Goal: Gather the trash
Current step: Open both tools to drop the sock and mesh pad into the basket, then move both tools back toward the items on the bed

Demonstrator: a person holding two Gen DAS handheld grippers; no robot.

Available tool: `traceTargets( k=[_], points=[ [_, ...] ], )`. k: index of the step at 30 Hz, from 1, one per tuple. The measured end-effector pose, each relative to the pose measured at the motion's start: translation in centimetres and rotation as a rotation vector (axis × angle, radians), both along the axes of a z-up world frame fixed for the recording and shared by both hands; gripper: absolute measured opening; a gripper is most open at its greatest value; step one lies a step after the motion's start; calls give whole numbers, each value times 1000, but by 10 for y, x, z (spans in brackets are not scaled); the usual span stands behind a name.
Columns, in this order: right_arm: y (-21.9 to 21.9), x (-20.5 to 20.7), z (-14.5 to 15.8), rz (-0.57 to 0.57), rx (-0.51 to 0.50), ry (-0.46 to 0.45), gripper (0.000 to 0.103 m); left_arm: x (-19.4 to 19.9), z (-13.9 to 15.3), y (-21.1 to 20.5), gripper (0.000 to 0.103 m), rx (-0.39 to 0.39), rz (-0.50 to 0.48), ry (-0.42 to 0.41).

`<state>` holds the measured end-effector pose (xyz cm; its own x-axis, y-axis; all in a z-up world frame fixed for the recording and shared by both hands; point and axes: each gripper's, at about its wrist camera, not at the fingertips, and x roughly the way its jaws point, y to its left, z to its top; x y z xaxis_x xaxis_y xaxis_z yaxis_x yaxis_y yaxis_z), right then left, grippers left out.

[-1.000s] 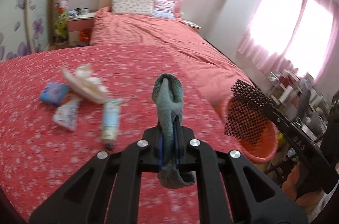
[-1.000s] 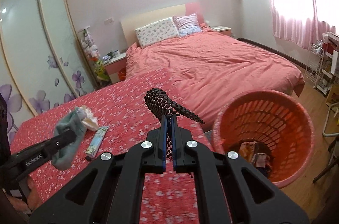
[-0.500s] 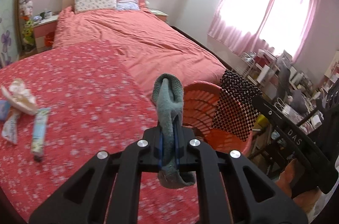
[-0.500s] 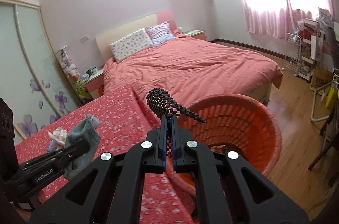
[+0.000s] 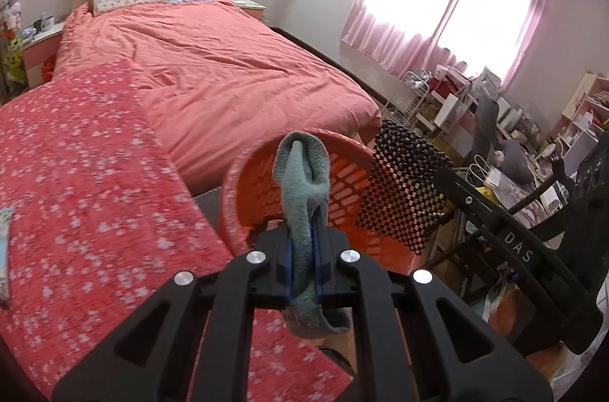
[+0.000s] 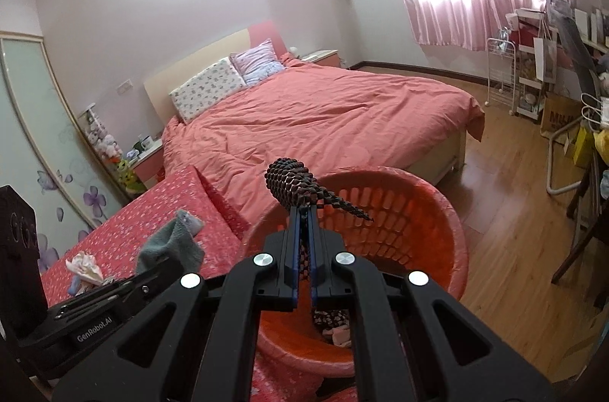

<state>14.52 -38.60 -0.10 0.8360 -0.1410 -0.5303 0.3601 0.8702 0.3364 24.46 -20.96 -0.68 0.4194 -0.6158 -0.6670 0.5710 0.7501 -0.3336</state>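
Note:
My left gripper (image 5: 303, 251) is shut on a grey-green sock (image 5: 303, 173) that stands up between its jaws, in front of the orange slatted basket (image 5: 236, 196). My right gripper (image 6: 303, 231) is shut on a black-and-white checkered cloth (image 6: 291, 183), held over the basket's rim (image 6: 453, 215). In the left wrist view that cloth (image 5: 405, 185) hangs just right of the basket. The right wrist view shows the sock (image 6: 171, 244) to the left, over the flowered red cover. Some wrappers and cloth lie at the basket's bottom (image 6: 335, 324).
A crumpled tissue and wrappers (image 6: 84, 267) lie on the flowered red cover (image 5: 76, 181), and a tube's end (image 5: 4, 250) shows at its left edge. Beyond stands a bed with a coral duvet (image 6: 323, 120). Shelves, chairs and bags (image 6: 563, 113) crowd the right side on the wooden floor.
Both grippers have swung right, away from the trash pile on the cover, and now sit at the basket. Each keeps its hold: the sock and the checkered cloth.

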Motion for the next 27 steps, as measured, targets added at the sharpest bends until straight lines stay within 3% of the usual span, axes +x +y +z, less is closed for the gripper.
traceTargets(
  k=[5, 8, 9, 11, 13, 20, 27],
  points=[
    [-16, 5, -8, -7, 55, 13, 4, 6, -10, -20, 11, 6, -19, 17],
    [-24, 9, -16, -7, 105, 38, 7, 8, -17, -27, 23, 24, -18, 23],
    [-27, 9, -19, -6, 117, 44, 10, 9, -19, -29, 28, 29, -17, 25],
    [-31, 9, -25, -9, 144, 54, 32, 12, -24, -29, 34, 36, -10, 33],
    [-31, 8, -29, -14, 142, 64, 39, 13, -27, -27, 38, 46, 3, 32],
    [-25, 7, -29, -17, 115, 92, 39, 10, -30, 2, 49, 105, 75, -26],
    [-5, 9, -19, -9, 0, 107, 39, 9, -25, 52, 55, 167, 161, -88]
  ],
)
